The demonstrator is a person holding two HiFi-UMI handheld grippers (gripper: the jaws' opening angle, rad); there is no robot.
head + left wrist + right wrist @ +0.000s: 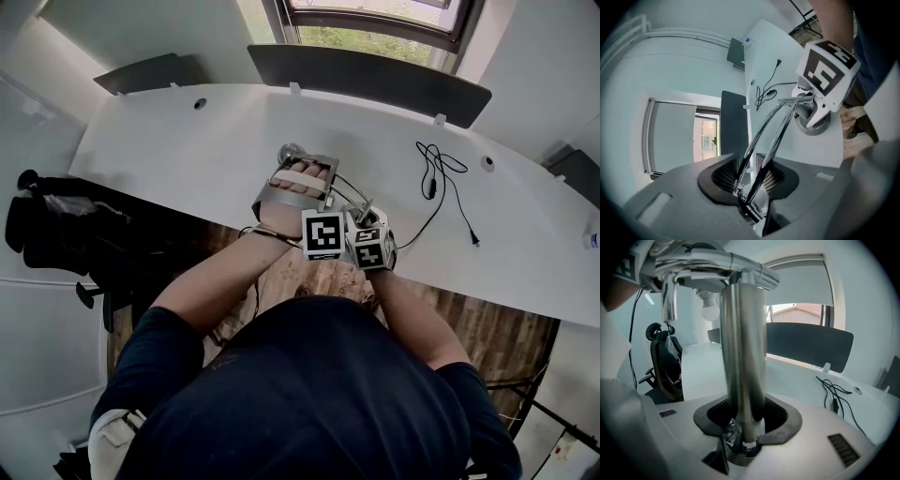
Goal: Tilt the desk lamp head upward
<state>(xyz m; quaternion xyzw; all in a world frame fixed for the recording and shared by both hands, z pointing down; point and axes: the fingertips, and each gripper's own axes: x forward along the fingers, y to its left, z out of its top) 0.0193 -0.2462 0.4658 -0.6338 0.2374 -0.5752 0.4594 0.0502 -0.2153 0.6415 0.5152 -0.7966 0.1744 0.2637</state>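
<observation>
White curved desk [187,159] fills the middle of the head view, with a window [375,19] and dark partition panels [375,75] along the top. The desk lamp [291,151] stands at frame centre, close to the desk's near edge, and both tools are on it.

We read the right gripper [743,427] as clamped on the upright chrome post [742,357], which fills the gap between its pads. The left gripper [752,187] has the lamp's twin chrome rods [771,126] between its jaws. The pads look pressed onto them, one rod per pad. The rods run up-frame to the round base [813,125].

Handling, our call:
- All-metal frame, so stiff with no give.
- Polished chrome, so likely slippery in the pads.
- The joints probably have friction, so the base could lift or skid unless the post is held.
- The white bulb [710,310], under the top bar at upper left of the right gripper view, is fragile, so no grip there.
- Best hold is the post as anchor, with the rods or the head bracket to swing up.

Surroundings:
- A black cable [441,178] lies at the right, well apart.
- An office chair [56,220] with dark clothing on it sits at far left, off the desk.
- Nothing on the desk blocks the lamp. The two marker cubes sit just beside each other, so the tight spot is the tools themselves.
</observation>
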